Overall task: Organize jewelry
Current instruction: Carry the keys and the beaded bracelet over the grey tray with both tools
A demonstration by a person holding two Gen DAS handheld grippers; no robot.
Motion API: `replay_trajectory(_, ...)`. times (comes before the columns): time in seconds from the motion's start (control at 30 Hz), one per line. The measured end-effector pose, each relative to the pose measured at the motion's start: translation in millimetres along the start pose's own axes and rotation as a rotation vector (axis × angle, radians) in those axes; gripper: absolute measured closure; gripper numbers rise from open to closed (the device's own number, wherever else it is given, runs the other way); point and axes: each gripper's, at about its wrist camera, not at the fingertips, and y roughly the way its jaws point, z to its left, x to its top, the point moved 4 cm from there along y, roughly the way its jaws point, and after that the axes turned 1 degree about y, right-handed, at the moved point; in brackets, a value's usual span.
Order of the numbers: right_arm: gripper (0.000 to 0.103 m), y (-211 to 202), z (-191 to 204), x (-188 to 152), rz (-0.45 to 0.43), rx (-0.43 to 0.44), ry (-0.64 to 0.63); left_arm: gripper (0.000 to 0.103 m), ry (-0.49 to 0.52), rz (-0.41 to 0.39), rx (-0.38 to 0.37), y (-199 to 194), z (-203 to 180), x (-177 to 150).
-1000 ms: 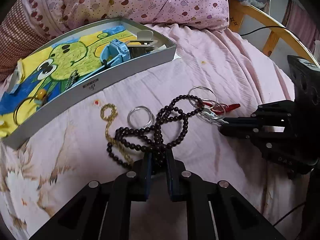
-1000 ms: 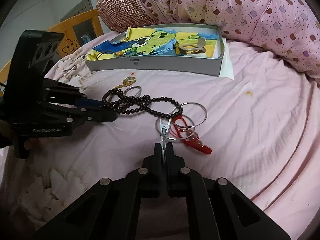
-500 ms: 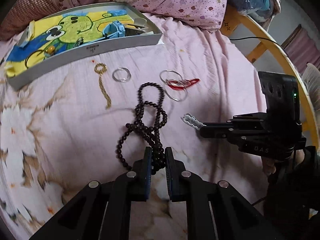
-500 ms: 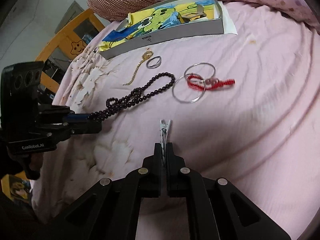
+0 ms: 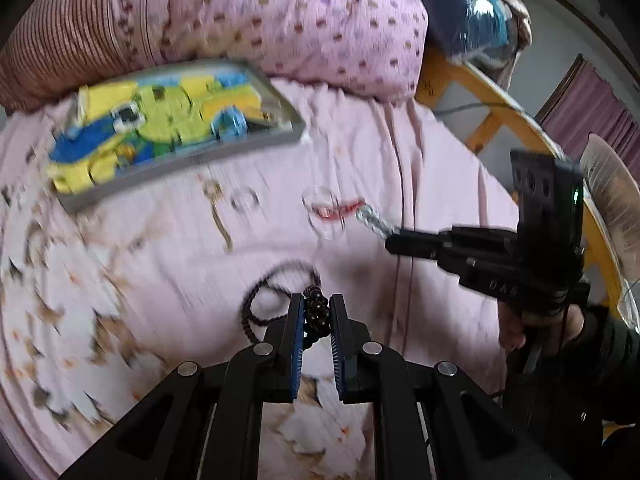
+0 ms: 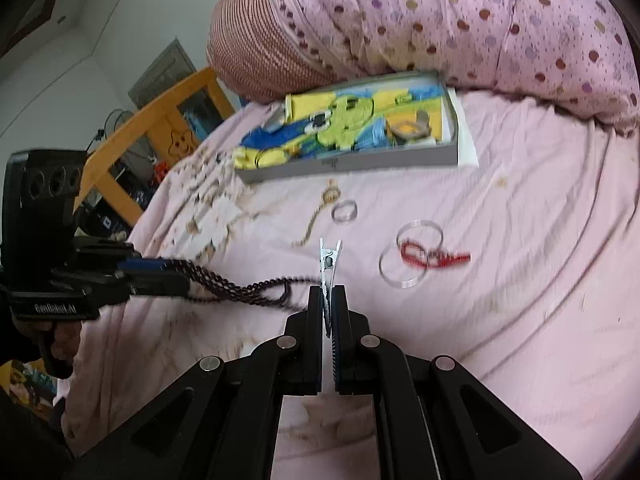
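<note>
Between the left tool's (image 5: 317, 312) pads, dark beads (image 5: 317, 312) sit clamped

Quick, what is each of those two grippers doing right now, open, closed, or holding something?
Left gripper: closed on the dark bead necklace.
Right gripper: closed on a small silver hair clip.

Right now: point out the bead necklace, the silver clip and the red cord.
bead necklace (image 6: 240, 289), right wrist view, hanging strand.
silver clip (image 6: 329, 258), right wrist view, its serrated body.
red cord (image 6: 416, 258), right wrist view, its looped middle.
</note>
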Motion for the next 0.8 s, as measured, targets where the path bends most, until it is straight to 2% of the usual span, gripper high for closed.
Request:
replay_trajectory(0.2,0.099,7,8,37,-0.062,-0.019,-0.029,0.091,-0.015,-0.105,0.023,-24,21,59)
replay_trajectory(0.37,0.099,32,19,93,-0.119,-0.013,-0.061,0.091,-0.005,-0.191,0.081,-33,44,107)
replay_trajectory(0.5,0.099,57,28,128,-0.143,-0.002,-0.058,0.091,-0.058,-0.269,0.124,-35,77,144)
replay_trajectory(0.63,0.099,93,29,153,-0.132,-0.009,-0.046,0.091,-0.103,-0.303,0.158,-24,108,160)
replay_trajectory(0.8,0.099,137,27,160,-0.072,-0.049,-0.067,0.091,-0.15,-0.259,0.179,14,144,158)
